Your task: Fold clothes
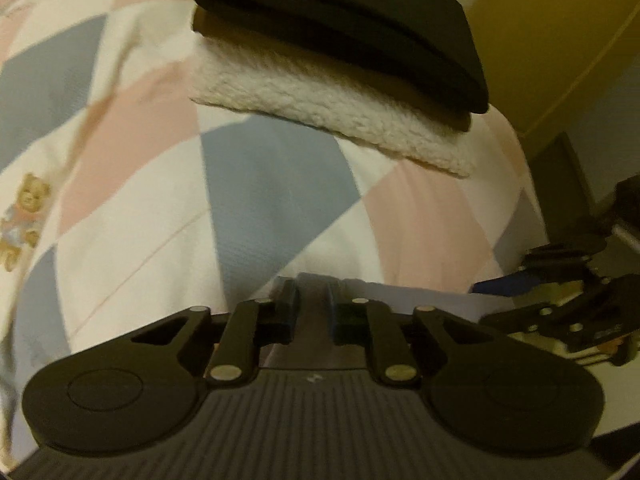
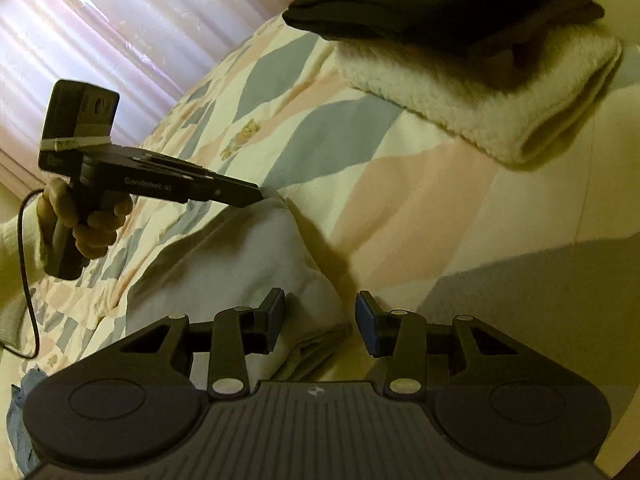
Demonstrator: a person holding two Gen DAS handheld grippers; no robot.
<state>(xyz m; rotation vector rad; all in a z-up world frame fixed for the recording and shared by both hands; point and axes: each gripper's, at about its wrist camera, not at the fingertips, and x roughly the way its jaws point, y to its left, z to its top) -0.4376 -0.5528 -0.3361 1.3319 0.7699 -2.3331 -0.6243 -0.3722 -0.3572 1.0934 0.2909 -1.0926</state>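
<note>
**Lifting the pale garment's edge**

Pinching the pale garment [image 2: 248, 264] near the bedspread's [image 2: 420, 200] edge, the left gripper [image 2: 256, 196] should lift evenly. The right gripper [image 2: 320, 320], fingers spread over the cloth, needs a firm bite. A stack of 2 folded items [image 1: 340, 60] lies far right.

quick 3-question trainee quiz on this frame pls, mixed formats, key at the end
1. True or false: a black folded garment tops the stack of folded clothes.
2. What does the left gripper pinch? A: the cream fleece. B: the pale garment. C: the quilt.
3. Fill in: the right gripper hangs over the pale garment with its jaws ____.

Key: 1 true; 2 B; 3 open.
</note>
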